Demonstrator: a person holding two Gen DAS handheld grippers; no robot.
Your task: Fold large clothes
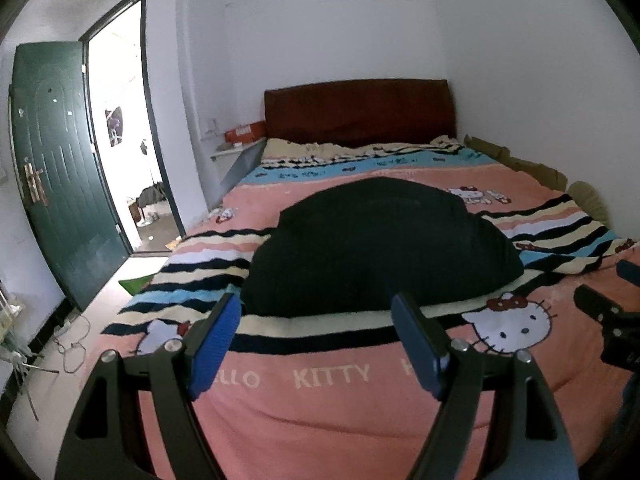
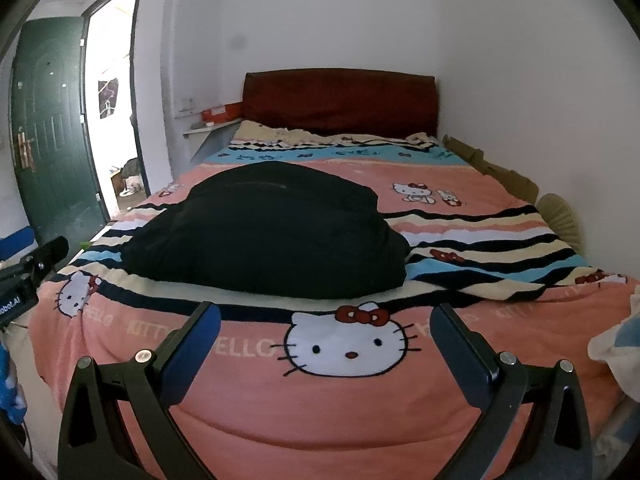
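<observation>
A large black garment point(image 1: 380, 248) lies in a thick folded heap on the middle of the bed; it also shows in the right wrist view point(image 2: 272, 236). My left gripper point(image 1: 316, 304) is open and empty, held above the bed's near end just short of the garment's front edge. My right gripper point(image 2: 326, 316) is open and empty, also short of the garment, over a cat print on the blanket. The right gripper's body shows at the left wrist view's right edge point(image 1: 604, 312).
The bed is covered by a pink striped Hello Kitty blanket point(image 2: 500, 184) with a dark red headboard point(image 2: 340, 100) at the far wall. A green door point(image 1: 60, 200) stands open at the left. Cables lie on the floor point(image 1: 72, 344). A light cloth point(image 2: 616, 344) lies at the right edge.
</observation>
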